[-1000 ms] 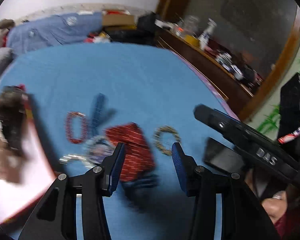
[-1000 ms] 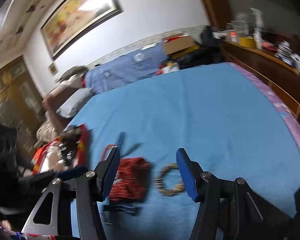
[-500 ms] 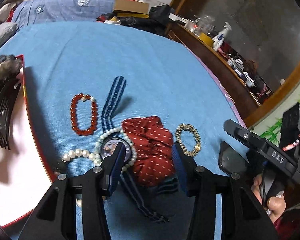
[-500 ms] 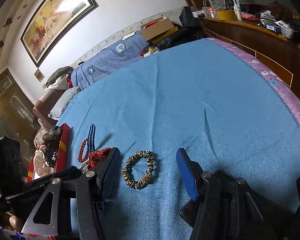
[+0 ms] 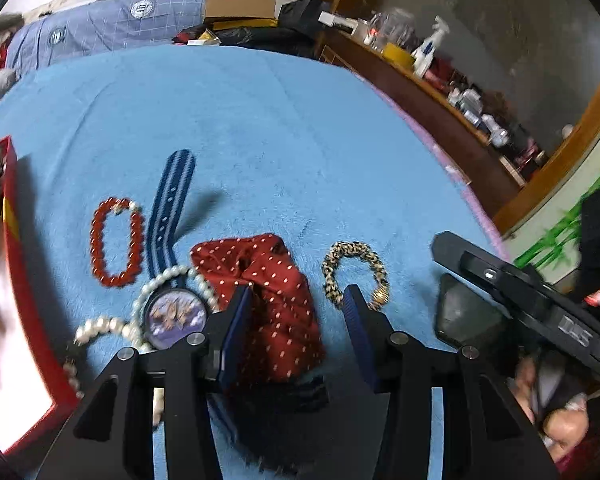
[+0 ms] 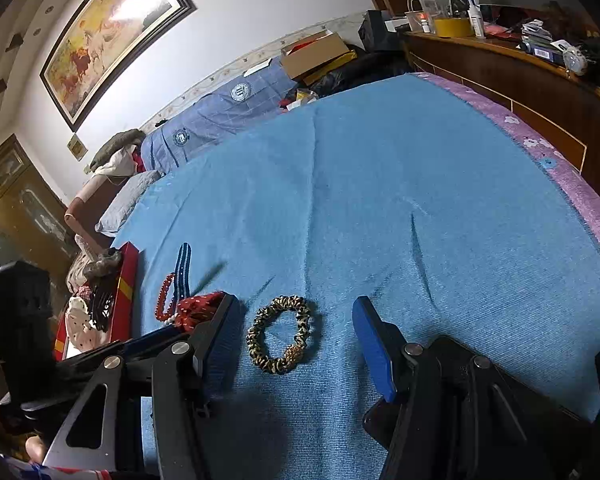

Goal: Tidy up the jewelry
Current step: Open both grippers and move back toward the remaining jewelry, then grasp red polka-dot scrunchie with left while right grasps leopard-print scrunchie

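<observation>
On the blanket (image 5: 260,128): one red bracelet (image 5: 117,242), one pearl strand (image 5: 108,326), one watch (image 5: 175,314), two scrunchies – red (image 5: 276,292), leopard (image 5: 354,270). One box (image 5: 20,280).

The right gripper (image 6: 296,344) hangs with jaws spread wide over the blue blanket (image 6: 380,200). A leopard-print scrunchie (image 6: 280,334) lies flat between its fingers. Just beyond the left finger sit a red polka-dot scrunchie (image 6: 198,310), red bead bracelet (image 6: 163,298) and striped strap (image 6: 183,270).

Illumination is dim and even indoors. Glare washes the framed painting (image 6: 112,36) at 11 o'clock; fisheye distortion bends edges, with blur at the left wrist view's 9 o'clock.
</observation>
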Demonstrator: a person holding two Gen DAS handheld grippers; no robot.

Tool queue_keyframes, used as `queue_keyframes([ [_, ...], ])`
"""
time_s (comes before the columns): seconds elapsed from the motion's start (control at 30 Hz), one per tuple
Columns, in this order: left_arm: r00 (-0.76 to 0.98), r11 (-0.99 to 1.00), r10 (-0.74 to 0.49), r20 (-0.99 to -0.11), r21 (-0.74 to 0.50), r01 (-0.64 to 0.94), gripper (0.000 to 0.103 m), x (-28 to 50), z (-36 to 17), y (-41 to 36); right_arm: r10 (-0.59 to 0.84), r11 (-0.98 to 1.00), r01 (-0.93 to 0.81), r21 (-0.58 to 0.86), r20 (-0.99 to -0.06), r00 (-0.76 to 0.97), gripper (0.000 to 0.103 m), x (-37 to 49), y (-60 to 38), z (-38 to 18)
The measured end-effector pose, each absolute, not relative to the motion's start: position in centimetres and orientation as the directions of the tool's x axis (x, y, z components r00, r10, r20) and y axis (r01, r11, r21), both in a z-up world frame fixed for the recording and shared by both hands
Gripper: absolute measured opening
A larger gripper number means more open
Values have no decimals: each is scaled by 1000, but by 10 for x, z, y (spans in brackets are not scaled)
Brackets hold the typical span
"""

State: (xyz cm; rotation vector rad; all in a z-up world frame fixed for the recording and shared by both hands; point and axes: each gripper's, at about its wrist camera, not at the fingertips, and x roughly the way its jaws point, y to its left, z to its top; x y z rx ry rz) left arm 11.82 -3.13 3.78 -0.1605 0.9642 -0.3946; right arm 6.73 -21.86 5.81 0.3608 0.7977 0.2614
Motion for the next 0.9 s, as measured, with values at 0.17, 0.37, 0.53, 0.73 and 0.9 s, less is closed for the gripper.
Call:
queue_keyframes([
  [0.17, 493, 941, -331, -805, -240, 239, 45, 132, 25, -46, 361, 905, -90, 415, -640, 679, 63, 65, -221, 61],
  [0.37, 519, 957, -274, -810, -177, 230, 29, 131, 21, -52, 366, 904, -100, 415, -633, 683, 63, 63, -220, 63],
  [0.53, 526, 959, -275, -805, -190, 211, 7, 133, 19, -41, 360, 905, -88, 417, -637, 682, 63, 65, -221, 62],
  [0.73, 583, 953, -301, -755, -208, 222, 7, 116, 40, -26, 349, 917, -97, 387, -662, 664, 63, 68, -212, 57],
  [0.9, 668, 960, -278, -690, -188, 205, 7, 94, 66, -2, 331, 937, -129, 324, -711, 621, 67, 76, -191, 46],
])
